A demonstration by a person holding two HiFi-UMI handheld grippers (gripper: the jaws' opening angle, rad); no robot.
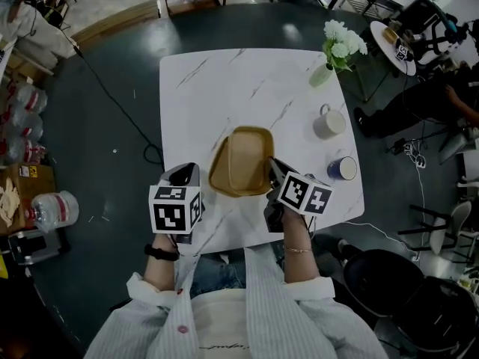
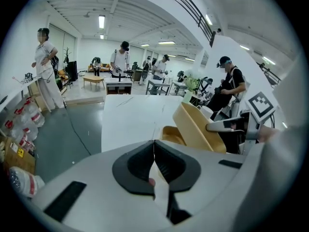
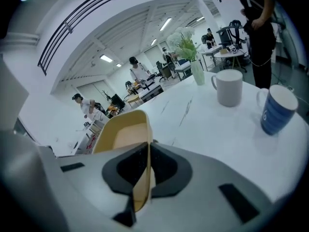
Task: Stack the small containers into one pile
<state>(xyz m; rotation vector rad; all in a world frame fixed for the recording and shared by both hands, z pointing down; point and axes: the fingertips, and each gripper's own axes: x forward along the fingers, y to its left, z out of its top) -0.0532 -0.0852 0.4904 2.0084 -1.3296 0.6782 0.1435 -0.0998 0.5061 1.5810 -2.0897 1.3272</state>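
A tan, shallow container [image 1: 247, 155] hangs tilted over the white marble table [image 1: 202, 88], its right wall pinched between the jaws of my right gripper [image 1: 274, 169]. In the right gripper view its thin wall [image 3: 123, 134] runs straight through my right gripper [image 3: 147, 146]. A second tan container [image 1: 218, 178] lies on the table partly beneath the first; the left gripper view shows it [image 2: 173, 135] under the tilted one [image 2: 198, 124]. My left gripper [image 1: 187, 173] is at the table's near edge, left of both containers, shut with nothing in it [image 2: 153, 141].
A white mug [image 1: 328, 122], a blue mug [image 1: 343, 168] and a vase of white flowers [image 1: 340, 47] stand along the table's right side. Chairs and a black cable sit on the dark floor around the table. People stand far off in the room.
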